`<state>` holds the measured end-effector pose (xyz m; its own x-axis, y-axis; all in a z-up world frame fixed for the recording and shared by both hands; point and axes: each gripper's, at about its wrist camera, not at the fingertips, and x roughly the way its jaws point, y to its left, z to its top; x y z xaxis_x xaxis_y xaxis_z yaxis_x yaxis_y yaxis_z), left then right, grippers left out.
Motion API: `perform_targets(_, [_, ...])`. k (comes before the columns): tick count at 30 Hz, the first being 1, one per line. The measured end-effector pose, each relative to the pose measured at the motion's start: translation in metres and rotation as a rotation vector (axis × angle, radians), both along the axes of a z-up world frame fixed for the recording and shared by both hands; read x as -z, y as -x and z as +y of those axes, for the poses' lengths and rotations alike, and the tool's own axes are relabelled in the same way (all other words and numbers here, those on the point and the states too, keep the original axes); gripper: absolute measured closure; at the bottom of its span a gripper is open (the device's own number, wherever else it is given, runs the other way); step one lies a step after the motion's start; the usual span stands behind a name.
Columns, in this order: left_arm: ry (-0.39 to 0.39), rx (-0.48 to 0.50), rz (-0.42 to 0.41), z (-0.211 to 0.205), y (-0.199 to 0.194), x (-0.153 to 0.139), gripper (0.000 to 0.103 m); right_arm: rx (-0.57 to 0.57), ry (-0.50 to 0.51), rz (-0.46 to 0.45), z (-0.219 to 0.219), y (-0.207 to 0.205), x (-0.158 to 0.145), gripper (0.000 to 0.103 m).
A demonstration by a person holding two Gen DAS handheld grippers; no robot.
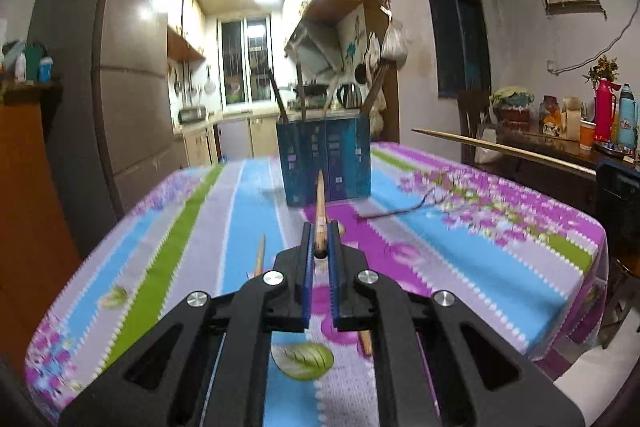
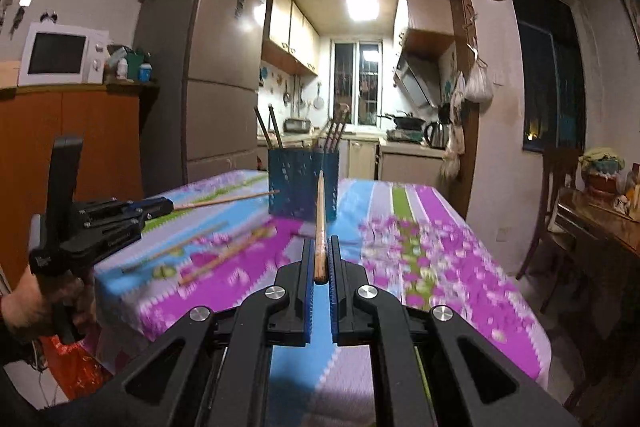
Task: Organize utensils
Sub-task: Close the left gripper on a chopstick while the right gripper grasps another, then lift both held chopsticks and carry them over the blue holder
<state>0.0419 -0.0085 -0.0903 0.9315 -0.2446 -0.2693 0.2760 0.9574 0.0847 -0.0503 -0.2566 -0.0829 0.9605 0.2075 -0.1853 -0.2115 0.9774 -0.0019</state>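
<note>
My left gripper [image 1: 319, 231] is shut on a wooden chopstick [image 1: 319, 207] that points forward at the blue utensil holder [image 1: 324, 163]. The holder stands on the table with several dark utensils in it. My right gripper [image 2: 320, 247] is shut on another wooden chopstick [image 2: 319, 223], pointing at the same holder [image 2: 303, 187]. The left gripper [image 2: 160, 207] also shows at the left of the right wrist view, above the table, its chopstick [image 2: 228, 200] reaching toward the holder. The right gripper's chopstick [image 1: 500, 149] crosses the right side of the left wrist view. Loose chopsticks [image 2: 224, 253] lie on the table.
The table has a striped floral cloth [image 1: 460, 247]. More chopsticks lie on it under the left gripper [image 1: 260, 255]. A dark thin stick [image 1: 400, 211] lies right of the holder. A sideboard with bottles [image 1: 600, 123] stands to the right, a fridge [image 2: 216, 75] and cabinet to the left.
</note>
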Motion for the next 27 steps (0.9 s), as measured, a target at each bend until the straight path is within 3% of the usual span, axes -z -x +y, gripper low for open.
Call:
perform_targets(7, [-0.008, 0.011, -0.059, -0.005, 0.012, -0.015, 0.098, -0.005, -0.011, 0.072, -0.003, -0.004, -0.001, 0.095])
perform_targets(11, [-0.004, 0.013, -0.077, -0.003, 0.013, -0.02, 0.098, -0.005, -0.014, 0.057, -0.002, 0.0, -0.007, 0.095])
perform_targets(22, [-0.01, 0.036, -0.18, -0.011, 0.017, -0.053, 0.098, -0.063, -0.011, -0.06, -0.009, -0.008, -0.068, 0.095])
perform_targets(27, [-0.019, 0.046, -0.212, -0.016, 0.013, -0.067, 0.098, -0.094, -0.034, -0.046, -0.019, -0.03, -0.095, 0.095])
